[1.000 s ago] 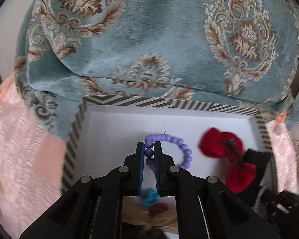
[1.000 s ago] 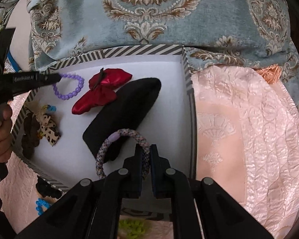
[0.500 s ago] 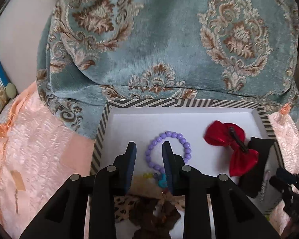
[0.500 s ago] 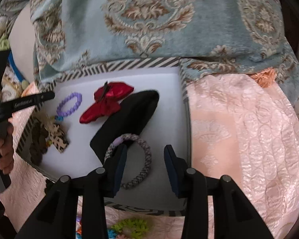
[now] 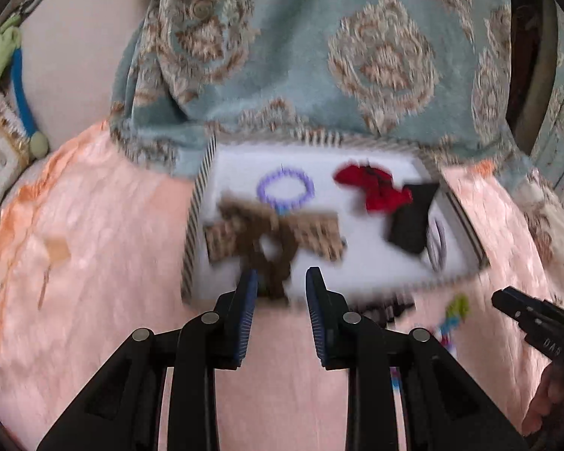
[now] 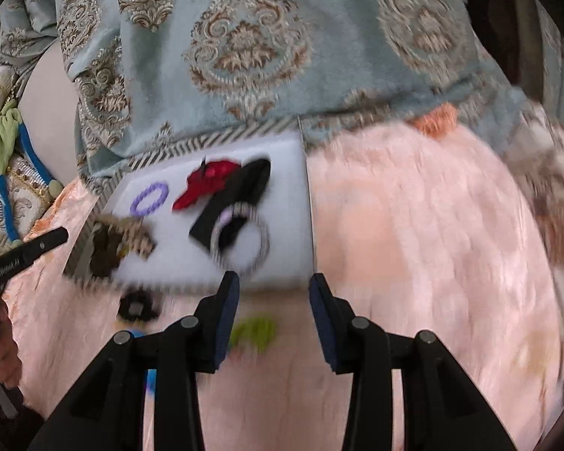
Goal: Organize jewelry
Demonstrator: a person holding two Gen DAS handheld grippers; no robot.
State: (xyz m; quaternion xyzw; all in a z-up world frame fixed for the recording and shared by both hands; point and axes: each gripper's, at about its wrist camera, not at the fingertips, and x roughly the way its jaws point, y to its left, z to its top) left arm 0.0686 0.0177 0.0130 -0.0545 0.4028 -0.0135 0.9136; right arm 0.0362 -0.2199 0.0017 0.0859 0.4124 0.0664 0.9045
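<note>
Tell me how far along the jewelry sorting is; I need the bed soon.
Done: the striped tray holds the purple bead bracelet, red bow, black clip, braided hair tie and leopard bow. In hand: nothing; left gripper and right gripper are open and empty. Left: black scrunchie and green piece on the pink bedspread.

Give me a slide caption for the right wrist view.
Open right hand-held gripper hovers near tray holding bracelets and bows.

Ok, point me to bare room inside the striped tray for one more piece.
In the tray, the white floor is free along the right wall, beside the braided ring, and in the far left corner behind the purple bracelet. The middle, with the red bow and black pouch, is crowded.
</note>
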